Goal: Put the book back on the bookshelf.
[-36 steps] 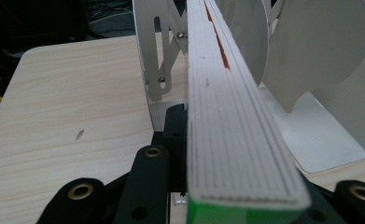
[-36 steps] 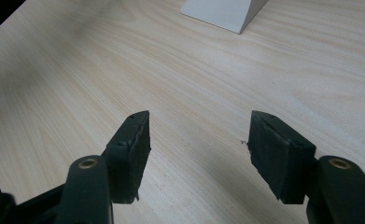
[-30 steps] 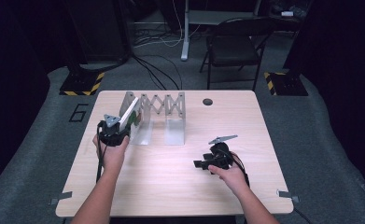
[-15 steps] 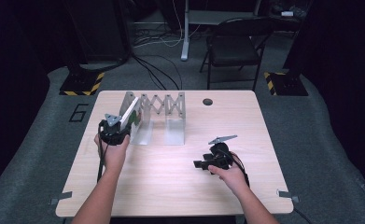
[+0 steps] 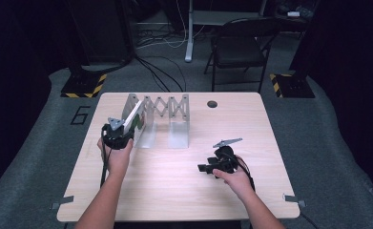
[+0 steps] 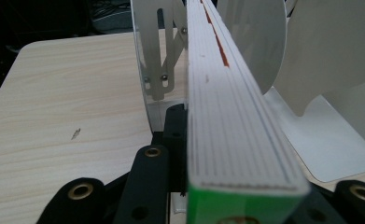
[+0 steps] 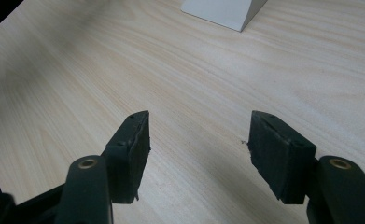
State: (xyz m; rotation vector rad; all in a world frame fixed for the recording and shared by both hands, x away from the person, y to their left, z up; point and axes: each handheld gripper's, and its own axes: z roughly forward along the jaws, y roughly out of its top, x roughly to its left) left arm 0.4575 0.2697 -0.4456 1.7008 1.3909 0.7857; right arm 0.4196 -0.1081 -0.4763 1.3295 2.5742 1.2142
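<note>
Here the left gripper [image 5: 119, 132] clamps a white book [image 6: 236, 116] with a green cover edge, its page edges facing the left gripper view's camera. The book stands tilted at the left end of the metal accordion book rack [image 5: 162, 107], just beside the rack's leftmost divider plate [image 6: 147, 60], on the wooden table [image 5: 174, 191]. The right gripper [image 7: 196, 154] rests near the table's right part, well apart from the rack, jaws parted with nothing between them
</note>
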